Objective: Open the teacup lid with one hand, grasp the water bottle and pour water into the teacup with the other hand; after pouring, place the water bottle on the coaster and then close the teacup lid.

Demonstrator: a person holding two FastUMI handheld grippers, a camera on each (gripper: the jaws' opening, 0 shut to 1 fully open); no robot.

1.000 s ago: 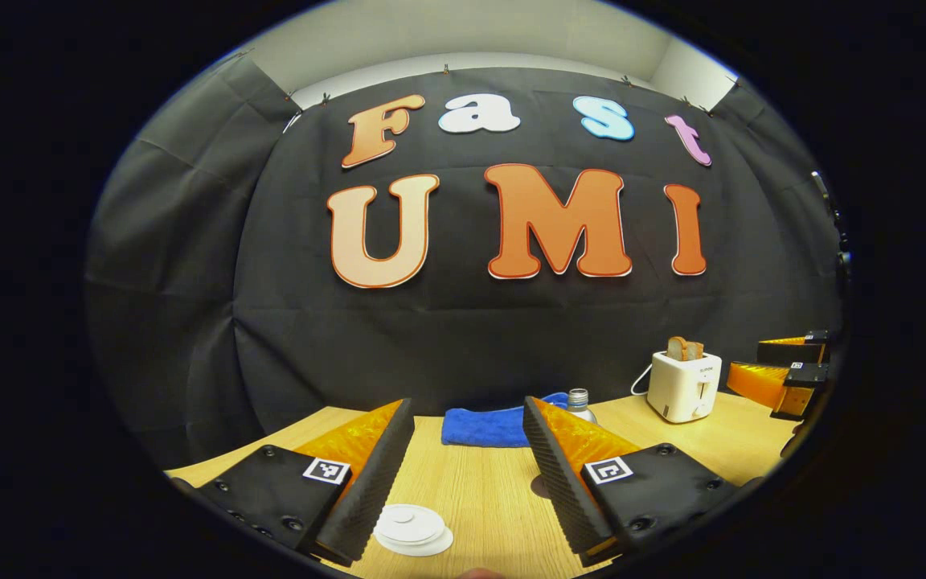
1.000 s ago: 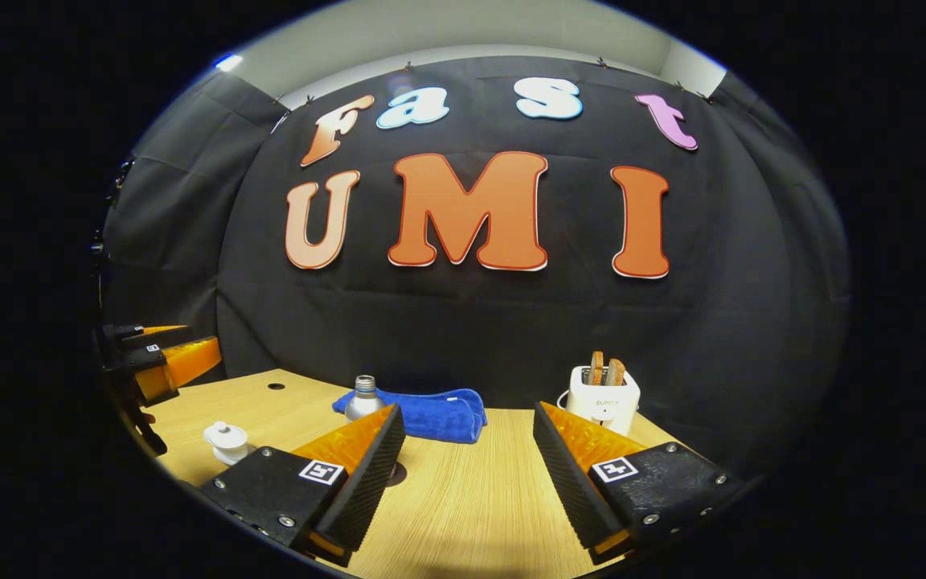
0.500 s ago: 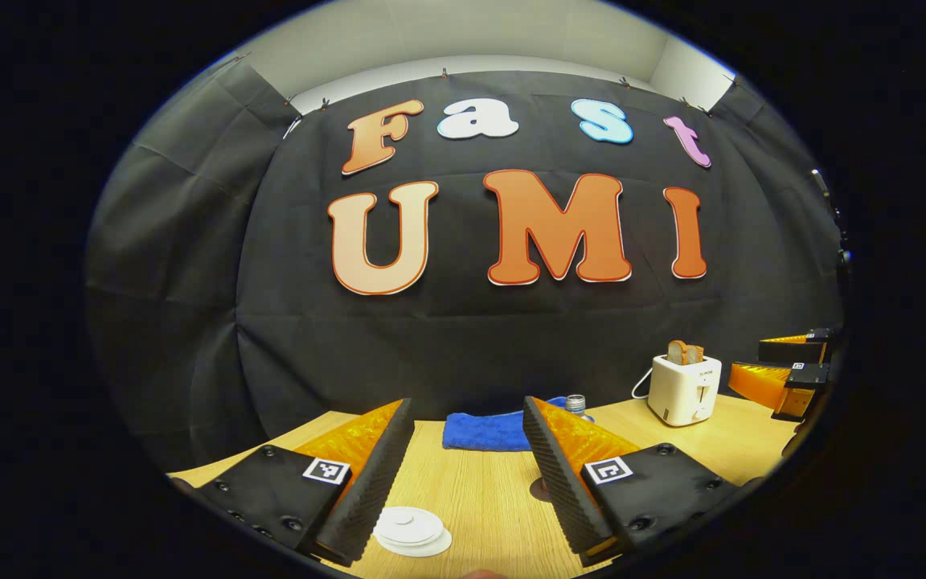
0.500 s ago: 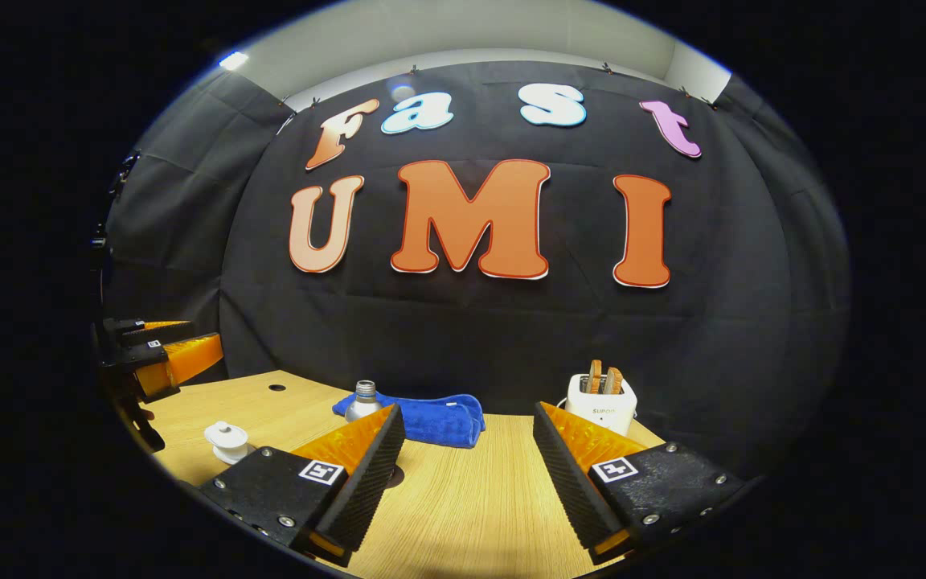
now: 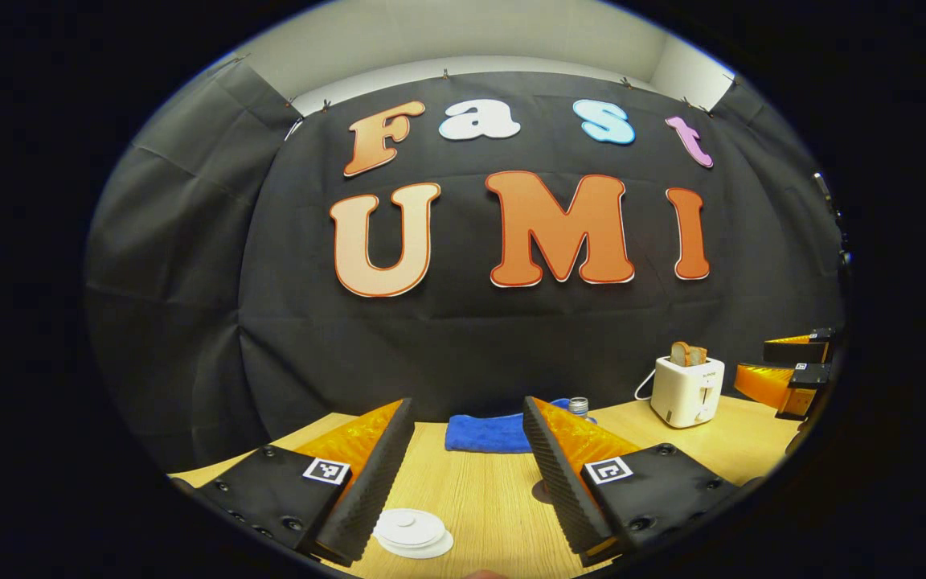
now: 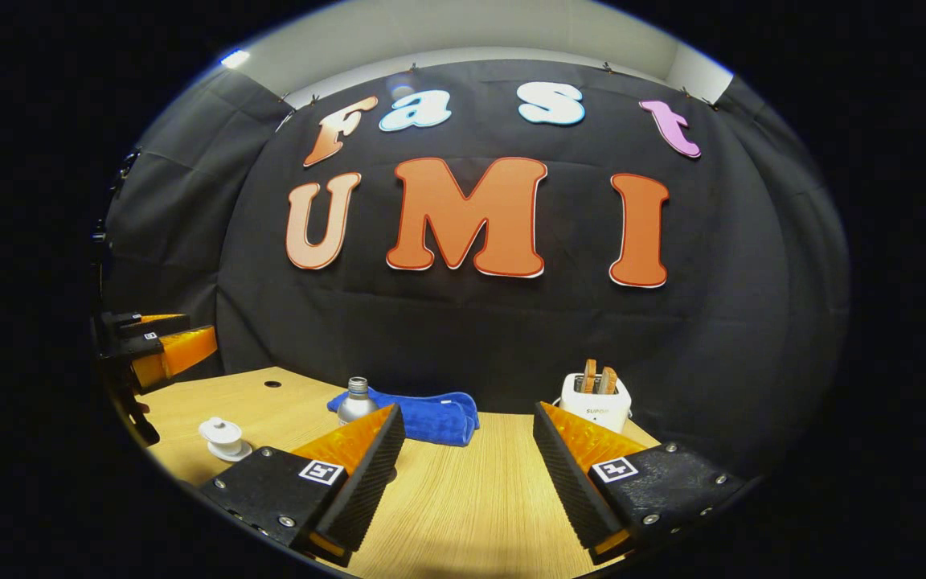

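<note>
In the left gripper view my left gripper [image 5: 467,410] is open and holds nothing. The white teacup with its lid on [image 5: 412,531] sits low beside the left finger. The metal water bottle's neck [image 5: 579,405] peeks over the right finger, and a dark coaster [image 5: 540,491] lies beside that finger. The right gripper [image 5: 788,376] hangs at the far right. In the right gripper view my right gripper [image 6: 469,412] is open and empty. The bottle [image 6: 354,403] stands behind its left finger, the lidded teacup [image 6: 223,437] stands at the left, and the left gripper [image 6: 159,352] hovers beyond it.
A folded blue cloth [image 5: 489,433] [image 6: 423,415] lies at the back of the wooden table [image 6: 463,498]. A white toaster with bread [image 5: 687,391] [image 6: 595,402] stands at the back right. A small hole [image 6: 272,384] marks the tabletop's left side.
Both views drifted slightly. In the left gripper view less of the bottle shows above the finger. In the right gripper view the things slid a little leftward. Both grippers stayed open.
</note>
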